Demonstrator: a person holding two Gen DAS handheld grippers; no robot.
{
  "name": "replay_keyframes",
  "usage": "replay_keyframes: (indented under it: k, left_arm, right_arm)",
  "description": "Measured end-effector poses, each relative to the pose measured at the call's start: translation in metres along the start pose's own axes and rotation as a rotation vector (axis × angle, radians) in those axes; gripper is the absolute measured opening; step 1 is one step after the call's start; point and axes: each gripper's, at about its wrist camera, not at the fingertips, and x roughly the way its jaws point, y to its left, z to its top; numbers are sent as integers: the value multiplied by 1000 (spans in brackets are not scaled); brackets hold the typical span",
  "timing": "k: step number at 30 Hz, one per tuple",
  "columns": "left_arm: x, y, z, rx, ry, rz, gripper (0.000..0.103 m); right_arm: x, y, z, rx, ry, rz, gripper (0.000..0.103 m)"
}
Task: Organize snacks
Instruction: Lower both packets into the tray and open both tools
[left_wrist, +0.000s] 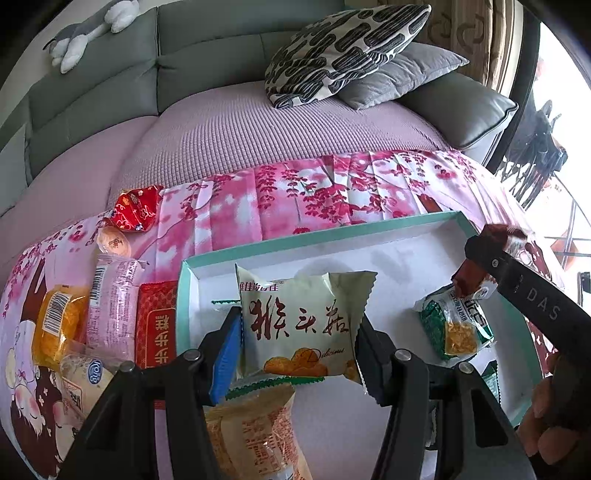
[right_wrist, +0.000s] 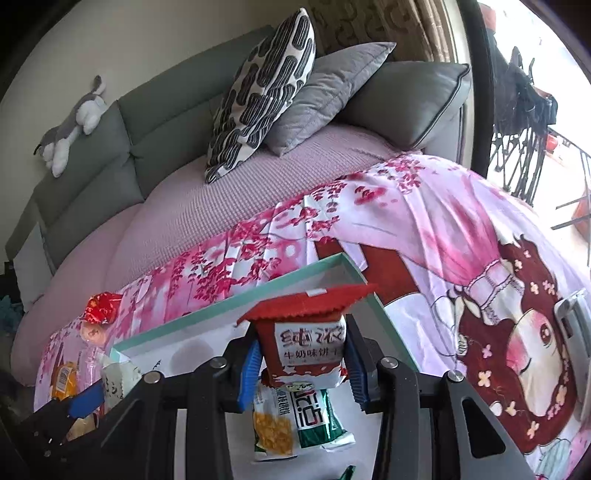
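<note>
While both packets are carried over the tray (left_wrist: 295, 242) | cream packet (left_wrist: 301, 325) clamped by left gripper (left_wrist: 295, 332) | red-topped packet (right_wrist: 306, 343) clamped by right gripper (right_wrist: 301, 365) | green packet (left_wrist: 456, 325) already laid inside at 3 o'clock | loose snacks (left_wrist: 110, 306) left outside at 9 o'clock

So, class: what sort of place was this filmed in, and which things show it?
Probably a home living room: a grey-green upholstered sofa, a black-and-white patterned cushion and a grey-and-white plush toy on the sofa's back.
</note>
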Motion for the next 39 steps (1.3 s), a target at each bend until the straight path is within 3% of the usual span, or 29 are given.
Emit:
replay_keyframes:
  k: [5, 15, 23, 27, 30, 39]
  left_arm:
    - [4, 1, -1, -2, 10, -2, 59]
    - [7, 1, 0, -4, 13, 0, 60]
    - [7, 0, -1, -3, 11, 2, 80]
    - [1, 2, 1, -12, 3, 1, 81]
    - [-7, 3, 4, -13, -6, 17, 90]
    - [-33, 30, 12, -127, -32, 21, 91]
  right_arm:
    - [3, 2, -2, -10, 20, -9, 49]
    - [5, -1, -4, -6, 68, -11, 50]
    - [4, 4, -6, -35, 116, -29, 50]
    - [2, 4, -6, -32, 135, -31, 50]
    - [-1, 5, -6, -34, 147, -36, 50]
    - [-11, 9, -5, -49, 162, -26, 64]
